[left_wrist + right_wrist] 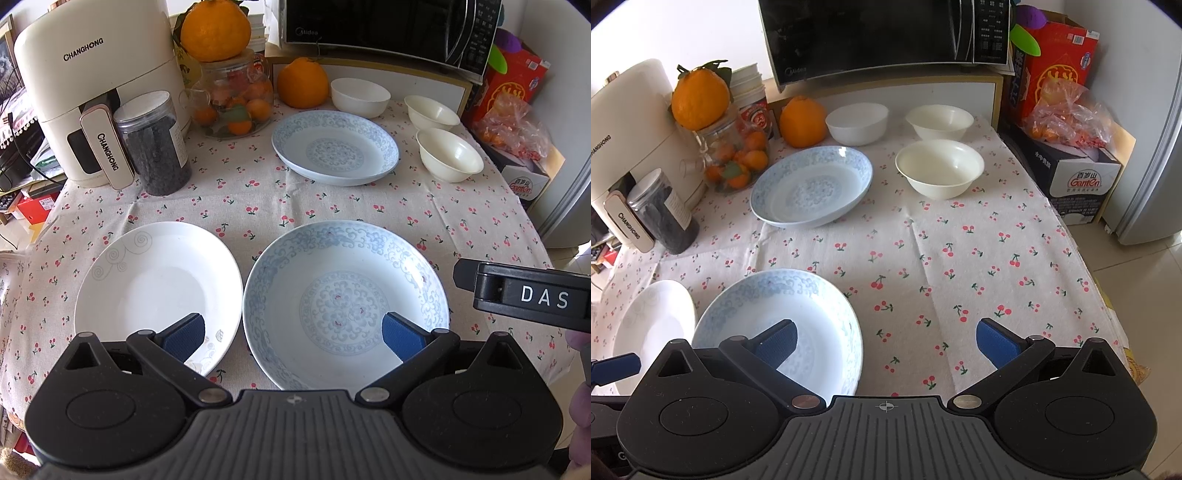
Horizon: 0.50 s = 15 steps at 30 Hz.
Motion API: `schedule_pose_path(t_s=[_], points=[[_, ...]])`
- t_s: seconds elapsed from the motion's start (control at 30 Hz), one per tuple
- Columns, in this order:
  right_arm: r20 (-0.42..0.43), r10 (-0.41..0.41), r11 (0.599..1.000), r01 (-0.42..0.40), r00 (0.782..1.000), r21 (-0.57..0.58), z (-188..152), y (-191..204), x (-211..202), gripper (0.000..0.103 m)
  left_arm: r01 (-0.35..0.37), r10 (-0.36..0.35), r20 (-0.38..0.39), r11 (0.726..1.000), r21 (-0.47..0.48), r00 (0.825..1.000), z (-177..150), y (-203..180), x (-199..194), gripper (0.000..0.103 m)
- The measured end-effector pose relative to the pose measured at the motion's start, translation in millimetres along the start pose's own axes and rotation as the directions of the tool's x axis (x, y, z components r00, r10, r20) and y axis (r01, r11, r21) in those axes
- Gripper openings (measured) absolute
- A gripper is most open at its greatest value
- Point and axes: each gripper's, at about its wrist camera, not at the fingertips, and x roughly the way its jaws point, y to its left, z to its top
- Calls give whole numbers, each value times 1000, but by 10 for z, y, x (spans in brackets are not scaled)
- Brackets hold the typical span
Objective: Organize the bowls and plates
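A white plate (155,284) and a blue-patterned plate (343,299) lie side by side at the table's near edge. A second blue plate (336,146) lies farther back. Three white bowls (360,96) (432,110) (448,155) stand at the back right. My left gripper (291,332) is open above the near rims of the two front plates, holding nothing. My right gripper (886,341) is open and empty, its left finger over the near blue plate (798,325); its body shows at the right in the left wrist view (532,295).
An air fryer (92,92), a dark jar (155,144), a glass jar of oranges (232,99), a loose orange (303,81) and a microwave (388,29) line the back. Boxes (1071,162) stand off the right edge. The cherry-print cloth (960,258) covers the table.
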Motion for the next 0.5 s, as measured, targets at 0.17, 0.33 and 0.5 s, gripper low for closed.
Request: schedule_pose_path(t_s=[0.17,0.33,0.5], points=[[-3,1,1000,-1,1000,0,-9,5,5,103,2,-2,-3,1000,1,1000,-14,-2,6,102],[-4,1,1000,-1,1000,-1,-9,7,5,103,1,-1,-3,1000,2,1000,-14,-2,7,102],[-5,1,1000,-1,1000,0,-9,8,9,103,1,-1,-3,1000,1,1000,-17,-3,7,102]])
